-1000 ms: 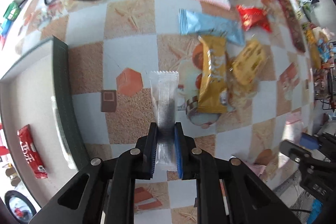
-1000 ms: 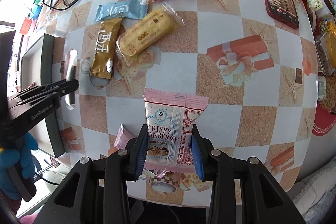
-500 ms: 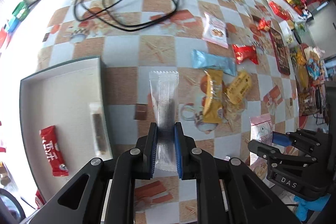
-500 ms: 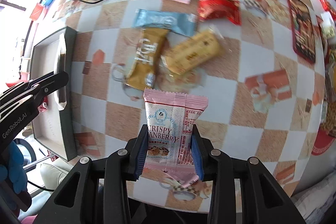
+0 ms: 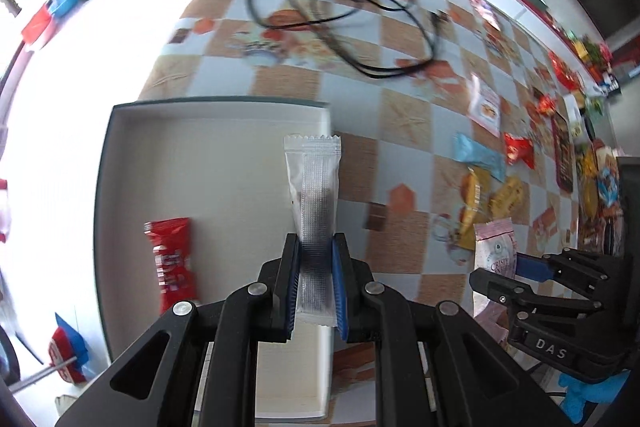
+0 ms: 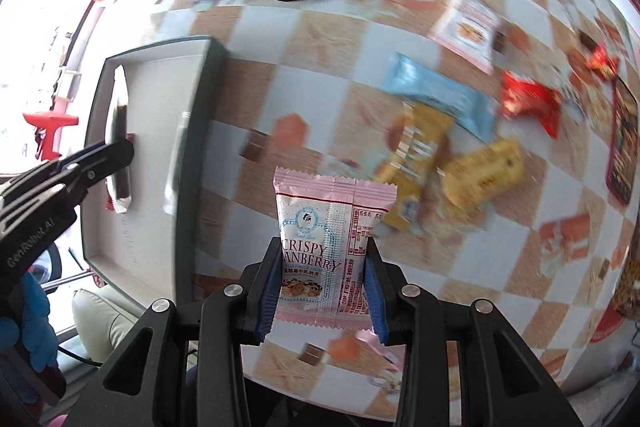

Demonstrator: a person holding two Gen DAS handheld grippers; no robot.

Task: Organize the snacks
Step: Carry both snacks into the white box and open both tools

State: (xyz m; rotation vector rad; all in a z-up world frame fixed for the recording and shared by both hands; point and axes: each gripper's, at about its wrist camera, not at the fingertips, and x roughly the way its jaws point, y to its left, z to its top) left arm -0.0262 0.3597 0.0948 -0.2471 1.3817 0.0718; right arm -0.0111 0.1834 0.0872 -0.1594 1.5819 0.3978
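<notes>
- Snacks lie scattered on a checkered worktop (image 5: 404, 115), with a grey tray (image 5: 192, 163) at its left side.
- Left hand-held gripper (image 5: 314, 279) is clamped on a clear wrapper with a dark bar inside (image 5: 314, 195); the packet stands upright between the blue pads, its crimped top edge over the tray's right rim.
- From the right wrist view the same clear packet (image 6: 119, 131) hangs over the inside of the tray, apart from its floor as far as can be told.
- Right hand-held gripper (image 6: 322, 287) is closed on a pink cranberry crisp packet (image 6: 332, 227), held upright above the worktop just right of the tray; the left wrist view shows that packet (image 5: 495, 251) pinched near its lower end.
- Inside the tray a red snack bar (image 5: 172, 263) lies flat near the left wall.
- On the worktop to the right, a light blue packet (image 6: 438, 95), a golden-brown packet (image 6: 416, 159) and a yellow biscuit pack (image 6: 484, 173) lie close together, the blue one touching the golden one's upper end.
- Red wrapper (image 6: 530, 103) sits just right of the blue packet, and a pale pink sachet (image 6: 468, 27) lies farther up.
- Black cable (image 5: 340, 15) is looped across the far part of the worktop.
- Dark phone (image 6: 622, 143) lies at the right edge.
</notes>
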